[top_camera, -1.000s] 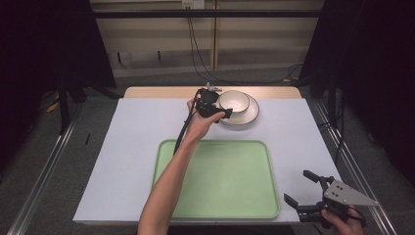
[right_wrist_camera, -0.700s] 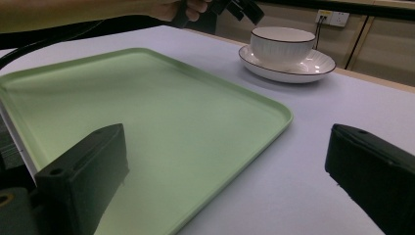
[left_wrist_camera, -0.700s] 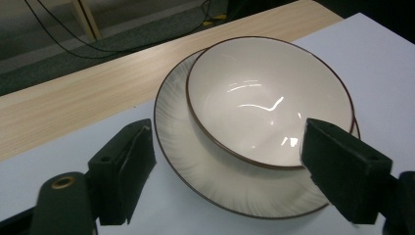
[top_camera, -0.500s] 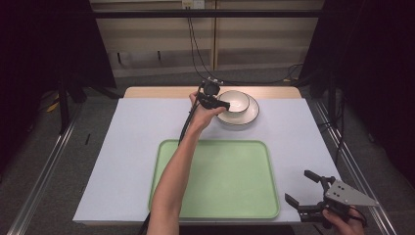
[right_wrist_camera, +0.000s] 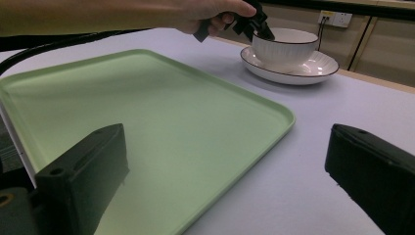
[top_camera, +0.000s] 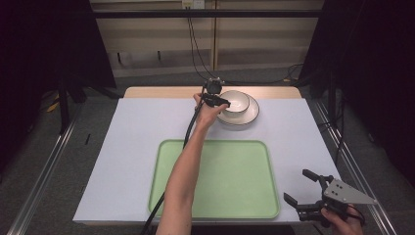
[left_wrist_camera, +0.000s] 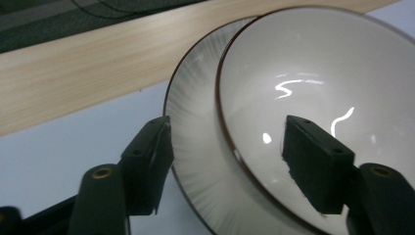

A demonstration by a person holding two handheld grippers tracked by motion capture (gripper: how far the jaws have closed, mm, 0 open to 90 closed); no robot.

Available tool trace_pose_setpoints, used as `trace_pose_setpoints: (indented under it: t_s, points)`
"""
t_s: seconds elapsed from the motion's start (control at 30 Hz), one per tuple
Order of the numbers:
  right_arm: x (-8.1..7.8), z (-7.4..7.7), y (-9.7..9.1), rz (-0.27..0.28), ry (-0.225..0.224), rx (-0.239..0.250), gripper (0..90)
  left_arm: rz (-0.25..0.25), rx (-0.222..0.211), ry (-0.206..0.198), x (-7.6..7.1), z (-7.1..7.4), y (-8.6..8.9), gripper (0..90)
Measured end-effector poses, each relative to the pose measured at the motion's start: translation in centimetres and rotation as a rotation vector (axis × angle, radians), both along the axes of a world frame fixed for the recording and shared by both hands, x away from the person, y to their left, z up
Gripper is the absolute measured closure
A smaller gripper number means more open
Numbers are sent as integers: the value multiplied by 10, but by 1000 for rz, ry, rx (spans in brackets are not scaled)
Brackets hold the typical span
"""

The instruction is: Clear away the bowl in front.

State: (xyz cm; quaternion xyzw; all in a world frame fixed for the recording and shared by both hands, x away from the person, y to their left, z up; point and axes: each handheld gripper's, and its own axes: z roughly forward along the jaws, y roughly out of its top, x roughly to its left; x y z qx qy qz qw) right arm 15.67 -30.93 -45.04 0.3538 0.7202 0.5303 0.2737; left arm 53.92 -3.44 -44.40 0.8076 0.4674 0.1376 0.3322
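Resting on ribbed plate (top_camera: 249, 115), white bowl (top_camera: 234, 102) (brown-rimmed)

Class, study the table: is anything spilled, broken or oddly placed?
Nothing stands out. The bowl sits upright on its plate, both intact, and the green tray lies flat and bare. No spill shows.

It looked like a lab test station. Black curtains (top_camera: 44, 49) hung on both sides of a table (top_camera: 122, 147) with a pale cover, metal rails (top_camera: 44, 166) ran along the floor, and cables (top_camera: 195, 44) dropped from a wall socket (top_camera: 193, 4) beyond the left claw (top_camera: 218, 100).
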Motion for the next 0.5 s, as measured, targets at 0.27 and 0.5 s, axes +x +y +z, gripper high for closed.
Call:
trace_pose_setpoints:
  t_s: [0.27, 0.5]
  points:
    - [1, 0, 0, -5, 3, -2, 18, -16, -21, 65, 5, -2, 0, 520]
    - [0, 0, -1, -11, 9, 0, 18, -6, -64, 103, 8, -2, 2, 609]
